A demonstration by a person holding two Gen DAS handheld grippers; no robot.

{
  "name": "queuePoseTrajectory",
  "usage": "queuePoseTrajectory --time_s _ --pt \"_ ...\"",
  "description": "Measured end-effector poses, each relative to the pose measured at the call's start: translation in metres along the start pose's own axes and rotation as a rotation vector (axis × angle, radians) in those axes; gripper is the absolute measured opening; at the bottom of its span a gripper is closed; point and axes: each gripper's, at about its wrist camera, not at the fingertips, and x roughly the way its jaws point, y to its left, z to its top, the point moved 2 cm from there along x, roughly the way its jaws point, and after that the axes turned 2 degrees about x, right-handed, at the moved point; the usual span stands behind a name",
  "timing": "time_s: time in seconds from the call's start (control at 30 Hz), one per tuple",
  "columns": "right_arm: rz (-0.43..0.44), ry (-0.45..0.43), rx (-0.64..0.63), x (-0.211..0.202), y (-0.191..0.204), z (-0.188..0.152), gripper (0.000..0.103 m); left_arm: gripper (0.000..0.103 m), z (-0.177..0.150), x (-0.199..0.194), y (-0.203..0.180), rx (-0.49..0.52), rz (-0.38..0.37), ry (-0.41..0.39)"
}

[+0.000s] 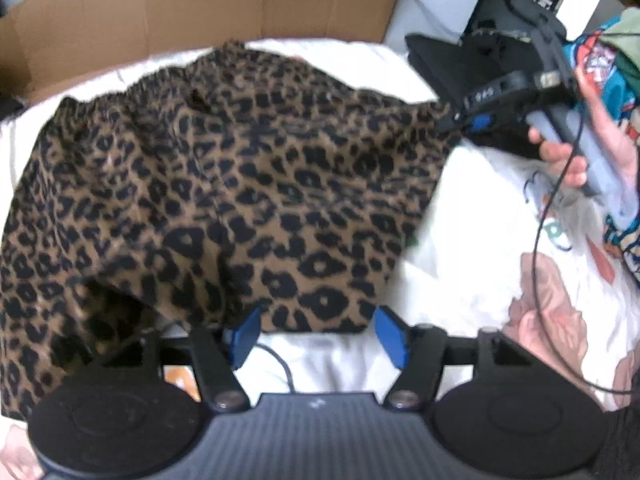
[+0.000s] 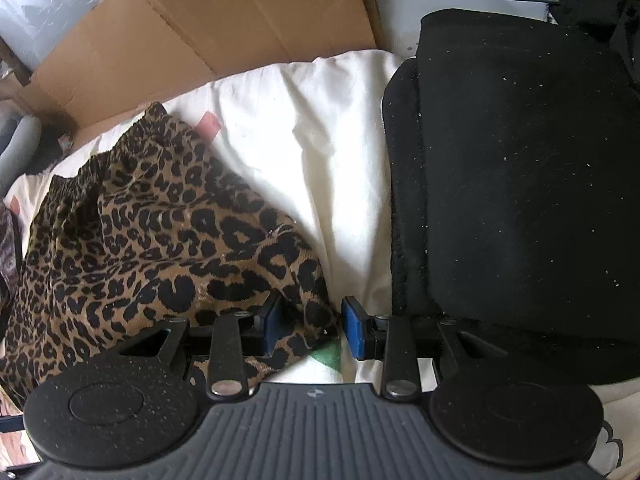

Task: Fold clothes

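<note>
Left wrist view: left gripper open, empty, at the near hem of the leopard-print garment spread on the white bedding. Cardboard behind.

Right wrist view: right gripper parted, garment corner loose between pads. Black folded cloth alongside.

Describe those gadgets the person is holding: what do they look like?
Each is a black handheld tool. The left gripper and right gripper have a ribbed dark grey body, two round black discs, black linkage arms with silver pivots, and blue pads on the fingertips. A thin black cable trails from the right one's grey handle.
</note>
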Motion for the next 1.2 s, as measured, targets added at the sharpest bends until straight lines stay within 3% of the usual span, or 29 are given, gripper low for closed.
queuePoseTrajectory --time_s 0.2,0.27,0.33,0.53,0.67,0.77,0.87,1.2 --pt "0.014 0.01 0.033 0.003 -0.002 0.002 0.024 0.074 -0.01 0.026 -0.014 0.033 0.076 0.031" --pt "0.022 0.014 0.025 0.003 0.0 0.002 0.01 0.074 -0.01 0.033 -0.012 0.001 0.095 0.033" --pt "0.022 0.013 0.021 0.002 0.001 0.002 0.007 0.074 -0.01 0.033 -0.009 -0.043 0.112 0.023" --pt "0.017 -0.011 0.024 -0.008 0.004 0.007 0.006 0.073 -0.007 0.011 0.006 -0.131 0.132 -0.066" --pt "0.019 -0.025 0.017 -0.013 0.008 0.013 0.006 0.072 -0.007 0.003 0.024 -0.236 0.114 -0.089" --pt "0.015 -0.026 0.018 -0.013 0.01 0.014 0.006 0.068 -0.008 0.003 0.03 -0.268 0.149 -0.09" --pt "0.009 -0.022 0.017 -0.011 0.01 0.012 0.006 0.067 -0.009 0.0 0.038 -0.316 0.165 -0.087" --pt "-0.002 -0.019 0.012 -0.007 0.012 0.011 0.006 0.067 -0.012 0.018 0.027 -0.402 0.062 0.016"
